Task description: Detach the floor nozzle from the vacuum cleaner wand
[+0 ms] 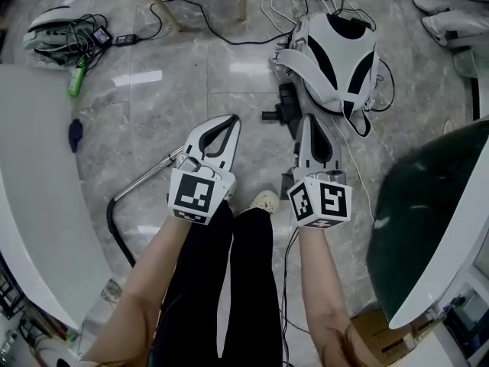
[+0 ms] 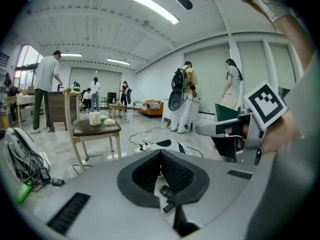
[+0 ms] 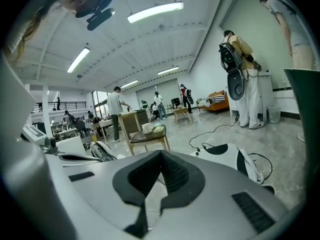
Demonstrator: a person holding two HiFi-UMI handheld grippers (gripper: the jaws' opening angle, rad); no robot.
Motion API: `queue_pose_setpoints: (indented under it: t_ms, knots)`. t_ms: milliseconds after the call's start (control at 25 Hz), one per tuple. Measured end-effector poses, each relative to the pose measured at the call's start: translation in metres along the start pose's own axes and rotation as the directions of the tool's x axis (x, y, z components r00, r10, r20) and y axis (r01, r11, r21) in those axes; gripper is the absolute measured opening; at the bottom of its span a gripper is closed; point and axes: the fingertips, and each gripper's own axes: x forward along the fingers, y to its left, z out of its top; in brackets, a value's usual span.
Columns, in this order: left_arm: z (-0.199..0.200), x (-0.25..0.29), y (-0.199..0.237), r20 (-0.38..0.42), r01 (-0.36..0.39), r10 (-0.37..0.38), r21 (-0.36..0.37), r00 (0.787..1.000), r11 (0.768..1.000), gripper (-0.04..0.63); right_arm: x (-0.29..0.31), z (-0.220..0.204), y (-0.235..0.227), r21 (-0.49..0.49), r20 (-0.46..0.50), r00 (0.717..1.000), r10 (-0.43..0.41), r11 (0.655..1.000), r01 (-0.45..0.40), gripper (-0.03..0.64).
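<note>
The left gripper [image 1: 228, 122] is hanging above the wand [image 1: 144, 177], the right gripper [image 1: 307, 122] beside; the 2 are holding jaws together, empty.

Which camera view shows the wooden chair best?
The left gripper view: the chair shows its seat, back and legs, with a cup on the seat. The right gripper view shows the chair smaller. The head view catches only its legs at the top edge.
</note>
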Motion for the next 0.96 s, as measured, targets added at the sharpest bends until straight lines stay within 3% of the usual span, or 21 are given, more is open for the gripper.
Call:
queue_pose_setpoints:
  t_ms: [440, 960]
  knots:
    - [0.020, -0.005, 0.003, 0.023, -0.027, 0.027, 0.005, 0.999, 1.000, 0.011, -0.011, 0.032, 0.023, -0.092, 0.022, 0.997, 0.068, 0.994, -0.066, 0.015]
    - [0.011, -0.003, 0.006, -0.010, -0.001, 0.001, -0.012, 1.000, 1.000, 0.011, 0.000, 0.027, 0.029, -0.082, -0.001, 0.996, 0.089, 0.993, -0.089, 0.015]
